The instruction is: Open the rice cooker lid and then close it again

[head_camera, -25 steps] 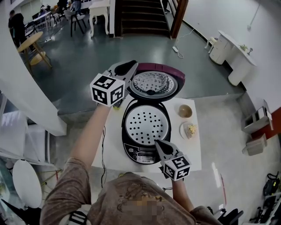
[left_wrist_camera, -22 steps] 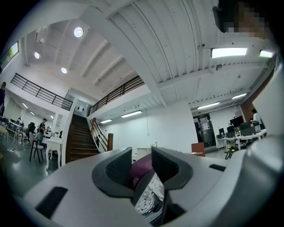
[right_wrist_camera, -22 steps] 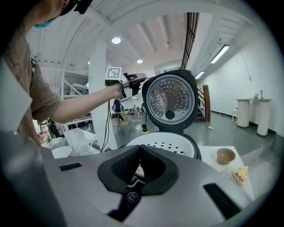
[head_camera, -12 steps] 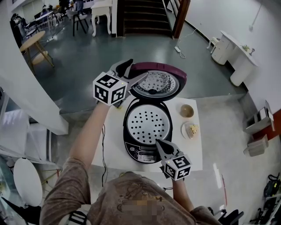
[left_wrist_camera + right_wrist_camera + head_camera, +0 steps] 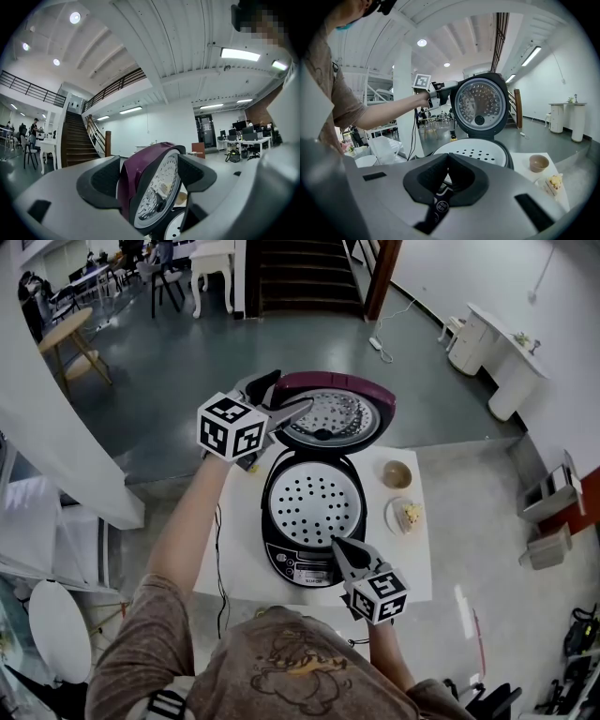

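Note:
The rice cooker (image 5: 312, 512) stands on a white table (image 5: 417, 582) with its maroon lid (image 5: 333, 413) raised upright. Inside it lies a white perforated tray (image 5: 314, 505). My left gripper (image 5: 293, 390) is at the lid's left edge. Its jaws have just been opening, and the lid (image 5: 150, 187) stands between them with the pads (image 5: 107, 180) off it. My right gripper (image 5: 336, 544) is shut and empty, its tip over the cooker's front control panel (image 5: 302, 570). In the right gripper view, the lid (image 5: 480, 105) faces me above the tray (image 5: 473, 151).
A small brown bowl (image 5: 396, 475) and a plate with food (image 5: 405, 517) sit on the table right of the cooker. A cable hangs down the table's left side (image 5: 221, 549). Grey floor lies beyond the table, with stairs (image 5: 305, 277) farther off.
The left gripper's jaws have opened off the lid's edge and the gripper has sunk slightly. The lid stays upright. The right gripper has not moved.

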Demonstrator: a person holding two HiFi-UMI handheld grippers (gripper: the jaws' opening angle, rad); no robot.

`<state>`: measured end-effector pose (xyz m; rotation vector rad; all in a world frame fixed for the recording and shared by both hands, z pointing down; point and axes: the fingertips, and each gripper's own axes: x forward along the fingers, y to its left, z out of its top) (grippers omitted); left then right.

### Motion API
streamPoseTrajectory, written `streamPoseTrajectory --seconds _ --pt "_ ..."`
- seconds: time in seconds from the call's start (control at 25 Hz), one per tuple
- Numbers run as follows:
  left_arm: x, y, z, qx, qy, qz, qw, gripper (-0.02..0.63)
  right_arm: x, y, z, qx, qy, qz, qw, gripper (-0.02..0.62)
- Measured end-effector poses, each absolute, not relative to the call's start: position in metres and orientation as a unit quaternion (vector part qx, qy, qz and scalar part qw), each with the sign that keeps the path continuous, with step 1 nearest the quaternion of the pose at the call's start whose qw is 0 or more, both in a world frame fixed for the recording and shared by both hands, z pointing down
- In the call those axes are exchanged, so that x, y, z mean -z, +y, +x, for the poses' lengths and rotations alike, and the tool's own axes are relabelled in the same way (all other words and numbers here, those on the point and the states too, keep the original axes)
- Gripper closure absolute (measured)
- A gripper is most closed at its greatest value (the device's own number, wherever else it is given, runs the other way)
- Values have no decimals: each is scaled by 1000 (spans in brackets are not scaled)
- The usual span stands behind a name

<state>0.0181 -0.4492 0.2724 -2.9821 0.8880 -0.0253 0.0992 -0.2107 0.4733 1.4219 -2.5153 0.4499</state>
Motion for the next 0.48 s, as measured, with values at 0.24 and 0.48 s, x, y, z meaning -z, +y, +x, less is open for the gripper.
streamPoseTrajectory --seconds 0.24,0.48 --pt "-273 -447 17 7 282 -959 13 227 -474 -208 99 -156 -854 484 109 592" --pt "-273 -440 17 11 275 -961 17 229 -476 -204 97 -159 -855 481 109 592"
